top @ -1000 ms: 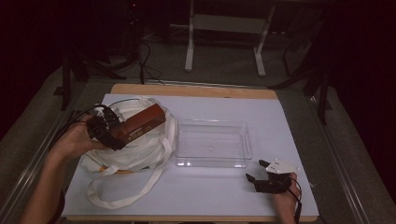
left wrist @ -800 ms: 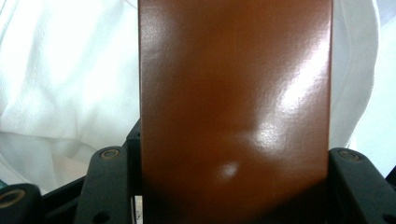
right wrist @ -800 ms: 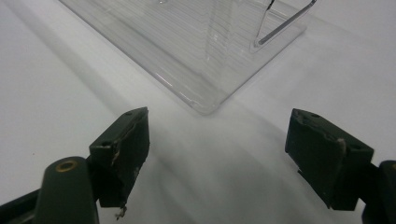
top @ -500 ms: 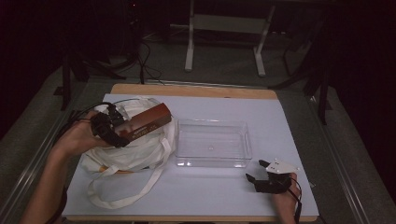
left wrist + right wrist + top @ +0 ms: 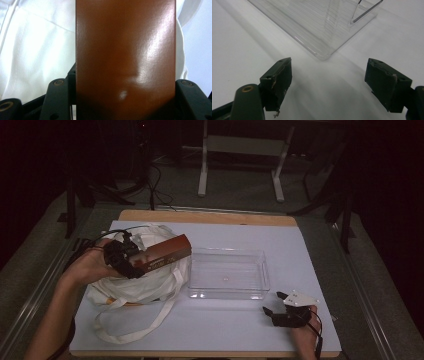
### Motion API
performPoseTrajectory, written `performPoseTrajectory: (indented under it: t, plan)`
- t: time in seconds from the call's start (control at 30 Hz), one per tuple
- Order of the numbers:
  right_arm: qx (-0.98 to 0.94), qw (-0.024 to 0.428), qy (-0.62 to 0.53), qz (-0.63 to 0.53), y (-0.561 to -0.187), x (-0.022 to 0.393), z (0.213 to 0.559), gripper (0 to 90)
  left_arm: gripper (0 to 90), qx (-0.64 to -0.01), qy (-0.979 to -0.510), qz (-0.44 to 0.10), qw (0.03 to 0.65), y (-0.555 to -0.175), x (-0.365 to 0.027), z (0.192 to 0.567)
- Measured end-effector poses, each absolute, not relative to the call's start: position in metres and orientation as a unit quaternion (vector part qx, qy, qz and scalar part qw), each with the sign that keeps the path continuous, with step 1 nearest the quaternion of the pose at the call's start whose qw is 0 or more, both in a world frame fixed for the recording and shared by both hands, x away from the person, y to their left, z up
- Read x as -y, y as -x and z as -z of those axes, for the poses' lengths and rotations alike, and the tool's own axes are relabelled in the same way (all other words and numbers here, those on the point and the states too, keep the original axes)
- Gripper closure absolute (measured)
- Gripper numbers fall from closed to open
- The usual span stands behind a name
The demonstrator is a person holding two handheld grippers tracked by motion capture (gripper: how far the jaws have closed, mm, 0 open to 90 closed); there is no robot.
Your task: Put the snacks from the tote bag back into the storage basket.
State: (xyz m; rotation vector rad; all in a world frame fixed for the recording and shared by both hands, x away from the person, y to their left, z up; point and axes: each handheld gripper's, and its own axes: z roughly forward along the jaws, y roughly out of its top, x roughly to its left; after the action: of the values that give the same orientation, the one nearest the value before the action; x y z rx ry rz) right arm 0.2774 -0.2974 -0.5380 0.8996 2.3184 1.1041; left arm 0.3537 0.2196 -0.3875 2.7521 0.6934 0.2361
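Brown shiny box [image 5: 162, 255] is clamped in the left gripper [image 5: 131, 261], above the white cloth bag [image 5: 145, 287]. I think it next goes into the clear plastic tray [image 5: 227, 292]. The right gripper [image 5: 274, 304] rests with jaws apart, holding nothing.

My left gripper [image 5: 131, 261] is black, with brass-ringed pivot screws. My right gripper [image 5: 328, 85] carries worn dark-green pads and a grey plate.

Left third of the table [image 5: 300, 245] is blocked by the white bag [image 5: 145, 285] and its loose straps [image 5: 135, 325] trailing toward the near edge. Brown box [image 5: 162, 255], clamped in the left tongs [image 5: 131, 262], hangs over the bag, close to the clear tray [image 5: 227, 277] mid-table. Right tongs [image 5: 276, 303], spread wide, sit just off the tray's near right corner. Bare strips: far side, right edge, near edge between straps and right tongs.
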Motion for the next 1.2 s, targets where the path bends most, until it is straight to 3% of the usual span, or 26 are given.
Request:
performPoseTrajectory:
  t: [0.3,1.2]
  plan:
    - [-0.833,0.209,-0.324,-0.397,-0.277,0.298,0.538,21.7,43.4,-0.182,-0.958,-0.112,0.189,-0.351,-0.209,0.385]
    - [-0.833,0.209,-0.324,-0.398,-0.277,0.298,0.538,21.7,43.4,-0.139,-0.971,-0.095,0.171,-0.359,-0.183,0.391]
